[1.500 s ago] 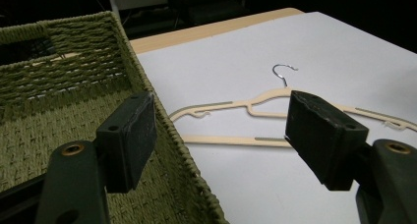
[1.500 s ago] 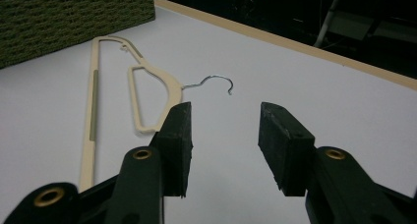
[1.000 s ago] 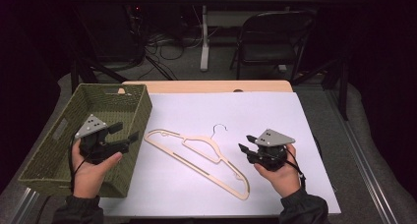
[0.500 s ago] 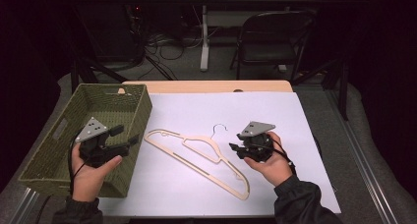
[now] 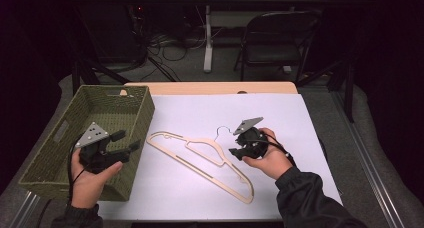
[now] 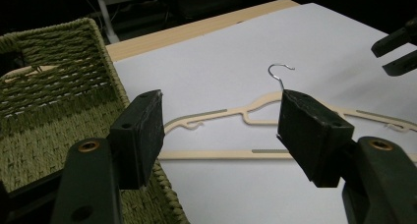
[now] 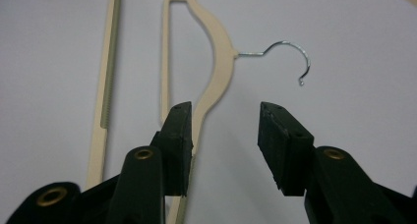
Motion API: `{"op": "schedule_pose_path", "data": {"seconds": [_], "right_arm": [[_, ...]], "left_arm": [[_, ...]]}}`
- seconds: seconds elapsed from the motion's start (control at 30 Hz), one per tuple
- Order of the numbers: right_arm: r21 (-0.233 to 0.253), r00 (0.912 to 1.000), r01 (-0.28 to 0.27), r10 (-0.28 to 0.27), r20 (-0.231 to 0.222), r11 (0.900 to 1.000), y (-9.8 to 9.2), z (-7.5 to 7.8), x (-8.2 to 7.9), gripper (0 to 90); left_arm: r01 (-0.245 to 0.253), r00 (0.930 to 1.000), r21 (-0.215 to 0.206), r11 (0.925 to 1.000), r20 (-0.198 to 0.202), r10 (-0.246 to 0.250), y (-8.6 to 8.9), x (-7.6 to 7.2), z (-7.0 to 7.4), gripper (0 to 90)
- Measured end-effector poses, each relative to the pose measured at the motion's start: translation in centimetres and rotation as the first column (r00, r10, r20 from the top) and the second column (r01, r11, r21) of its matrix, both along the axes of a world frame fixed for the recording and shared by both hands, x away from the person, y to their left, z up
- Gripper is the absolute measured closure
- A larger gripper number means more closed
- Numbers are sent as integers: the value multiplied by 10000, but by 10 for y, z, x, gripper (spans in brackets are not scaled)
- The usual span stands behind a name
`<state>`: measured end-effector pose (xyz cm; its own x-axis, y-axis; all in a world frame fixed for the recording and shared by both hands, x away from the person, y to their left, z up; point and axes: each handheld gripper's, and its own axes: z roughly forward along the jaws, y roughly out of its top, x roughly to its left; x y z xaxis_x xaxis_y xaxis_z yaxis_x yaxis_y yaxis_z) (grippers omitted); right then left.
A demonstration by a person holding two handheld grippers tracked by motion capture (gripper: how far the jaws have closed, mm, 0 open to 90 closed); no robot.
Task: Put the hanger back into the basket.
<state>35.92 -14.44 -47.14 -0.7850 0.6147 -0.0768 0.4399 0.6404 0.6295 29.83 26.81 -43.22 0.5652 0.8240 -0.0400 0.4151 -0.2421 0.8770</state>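
Presently we record the tabletop (image 5: 320, 138), covered by a white sheet, as the largest item. On its left side stands a green woven basket (image 5: 100, 108), whose inside shows nothing that we can make out.

Next in size is the cream wooden hanger (image 5: 210, 155), lying flat on the white sheet between the two hands. Its long axis runs diagonally, from the end near the basket's right wall down toward the near edge of the tabletop. Its wire hook (image 5: 222, 133) points away from the person, just beside the right gripper.

We note the right gripper (image 5: 239, 152) low over the sheet, jaws apart and holding nothing. In the right gripper view the hanger's shoulder arm (image 7: 216, 71) lies directly ahead and runs in beside the left-hand jaw, with the hook (image 7: 290, 57) just beyond the gap.

The left gripper (image 5: 127, 142) is held over the basket's near right corner, jaws wide apart and empty, with the hanger well ahead of it.

We judge the right gripper the nearer. A grasp would call for the jaws to straddle the shoulder arm across its width, close to the hook.
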Motion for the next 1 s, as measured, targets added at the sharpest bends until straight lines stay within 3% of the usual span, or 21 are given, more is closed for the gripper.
{"op": "schedule_pose_path", "data": {"seconds": [0.1, 0.17, 0.37, 0.57, 0.7, 0.77, 0.83, 1.0], "right_arm": [[-237, 9996, -172, 167, -224, 9996, 6, -6, 4, 582], [-502, 9971, -453, 422, -626, 9977, 11, -9, 9, 589], [-1120, 9942, -607, 502, -949, 9919, 24, -9, 14, 603], [-1119, 9912, -724, 591, -1181, 9911, 33, -7, 20, 611], [-1695, 9883, -839, 602, -1399, 9820, 35, -6, 26, 611], [-1726, 9890, -775, 538, -1379, 9819, 37, -6, 27, 612], [-1600, 9854, -876, 620, -1584, 9832, 39, -7, 31, 624], [-1826, 9793, -1085, 734, -1888, 9772, 49, -11, 37, 667]], "left_arm": [[2, 10000, 8, 10000, -18, -2, 0, 0, -1, 341], [-4, 10000, 16, 10000, -49, 4, 0, 1, -1, 341], [-17, 10000, 47, 10000, -91, 18, 0, 1, -2, 341], [-44, 9999, 42, 10000, -94, 44, 1, 1, -2, 341], [-39, 9999, 26, 10000, -95, 39, 2, 1, -2, 341], [-40, 9999, 32, 10000, -97, 40, 2, 1, -2, 341], [-55, 9999, 22, 10000, -108, 55, 2, 1, -2, 341], [-133, 9999, 8, 9999, -104, 133, 6, 1, -1, 341]]}}
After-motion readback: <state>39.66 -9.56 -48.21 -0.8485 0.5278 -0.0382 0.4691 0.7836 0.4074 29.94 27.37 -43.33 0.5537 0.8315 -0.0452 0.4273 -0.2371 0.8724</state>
